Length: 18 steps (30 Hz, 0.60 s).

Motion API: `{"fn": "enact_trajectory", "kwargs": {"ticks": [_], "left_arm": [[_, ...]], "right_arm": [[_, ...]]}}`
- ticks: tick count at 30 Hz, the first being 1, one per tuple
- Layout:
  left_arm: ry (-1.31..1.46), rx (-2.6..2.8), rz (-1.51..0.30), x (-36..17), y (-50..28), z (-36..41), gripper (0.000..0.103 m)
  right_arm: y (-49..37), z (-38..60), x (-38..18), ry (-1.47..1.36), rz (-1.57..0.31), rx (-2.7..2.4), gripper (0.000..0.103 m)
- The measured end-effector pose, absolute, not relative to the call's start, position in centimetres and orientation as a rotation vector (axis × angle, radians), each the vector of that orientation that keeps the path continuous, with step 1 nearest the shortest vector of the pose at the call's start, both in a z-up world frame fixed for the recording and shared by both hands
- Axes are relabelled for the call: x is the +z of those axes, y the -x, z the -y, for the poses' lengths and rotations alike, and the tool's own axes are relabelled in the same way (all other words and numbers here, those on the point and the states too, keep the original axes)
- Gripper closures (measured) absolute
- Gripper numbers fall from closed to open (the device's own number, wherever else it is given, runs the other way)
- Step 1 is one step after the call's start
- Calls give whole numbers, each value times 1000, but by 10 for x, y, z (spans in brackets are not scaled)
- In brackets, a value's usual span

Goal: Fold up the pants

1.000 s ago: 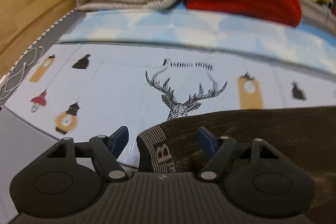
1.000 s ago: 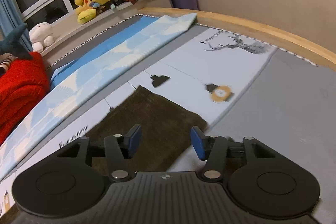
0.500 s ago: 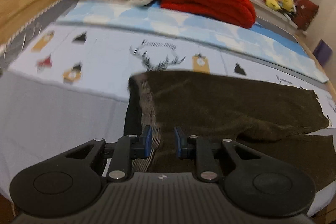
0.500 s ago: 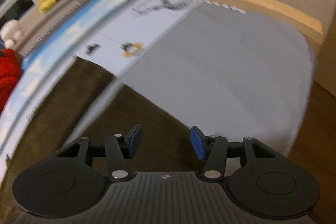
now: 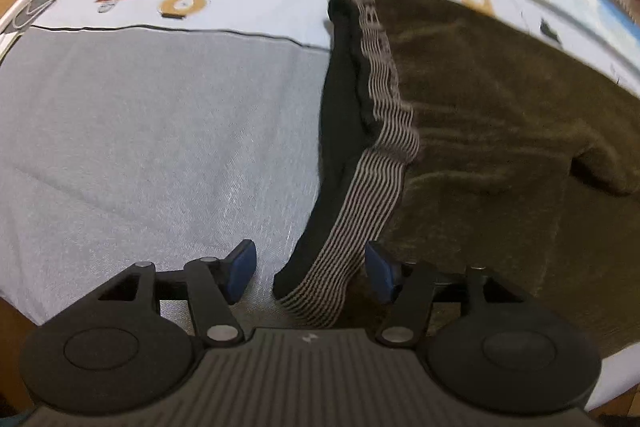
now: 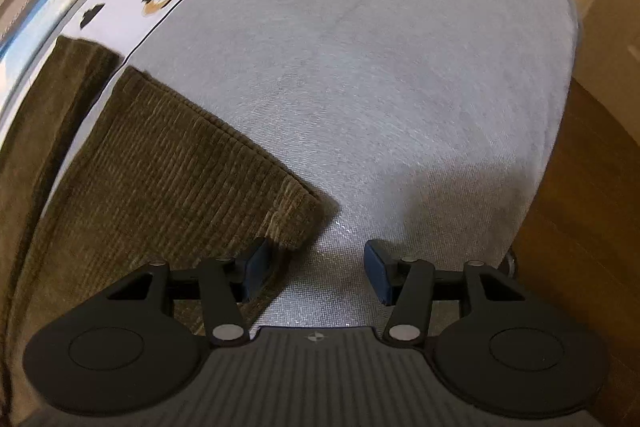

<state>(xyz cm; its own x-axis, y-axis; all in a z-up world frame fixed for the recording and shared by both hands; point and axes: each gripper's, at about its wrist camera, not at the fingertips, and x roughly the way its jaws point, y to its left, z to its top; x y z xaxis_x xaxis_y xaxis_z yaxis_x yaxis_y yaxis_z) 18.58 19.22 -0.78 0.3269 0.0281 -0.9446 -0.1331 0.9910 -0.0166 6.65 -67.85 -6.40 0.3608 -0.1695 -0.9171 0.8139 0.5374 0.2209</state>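
Left wrist, waistband between just-opened fingers, right fingers apart beside hem.

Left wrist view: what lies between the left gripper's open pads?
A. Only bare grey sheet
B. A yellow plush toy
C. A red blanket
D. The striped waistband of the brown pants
D: the striped waistband of the brown pants runs down into the gap of the left gripper, whose blue pads stand apart on either side of it.
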Motion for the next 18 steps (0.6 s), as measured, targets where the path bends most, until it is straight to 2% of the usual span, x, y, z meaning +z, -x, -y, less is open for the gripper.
{"fn": "enact_trajectory", "kwargs": {"ticks": [1,3,4,5,7,9,10,11,12,15,18], "left_arm": [[81,93,-1244,-11,-187,-190,37],[49,72,-1259,-17,-188,-185,37],[33,65,-1265,-20,-189,-182,37],[13,55,-1274,-23,-189,-178,37],[-16,34,-1286,-28,-189,-173,38],[-46,16,-1287,-31,-189,-168,48],[-64,10,-1283,-30,-188,-167,67],[-77,14,-1277,-29,-188,-167,78],[-51,6,-1276,-27,-186,-171,84],[-67,-14,-1280,-25,-180,-172,87],[-99,-14,-1272,-24,-178,-170,80]], "right_arm": [[-69,675,-64,-748,-1009,-713,47],[-75,672,-61,-704,-1008,-698,61],[-76,670,-60,-691,-1000,-682,79],[-75,675,-58,-703,-987,-667,86],[-74,676,-56,-721,-973,-666,91],[-75,673,-52,-690,-967,-667,93],[-74,672,-47,-681,-944,-679,94],[-71,674,-41,-688,-902,-699,94],[-68,676,-36,-698,-863,-720,94],[-68,679,-39,-688,-893,-761,94],[-76,676,-51,-659,-994,-753,89]]}}
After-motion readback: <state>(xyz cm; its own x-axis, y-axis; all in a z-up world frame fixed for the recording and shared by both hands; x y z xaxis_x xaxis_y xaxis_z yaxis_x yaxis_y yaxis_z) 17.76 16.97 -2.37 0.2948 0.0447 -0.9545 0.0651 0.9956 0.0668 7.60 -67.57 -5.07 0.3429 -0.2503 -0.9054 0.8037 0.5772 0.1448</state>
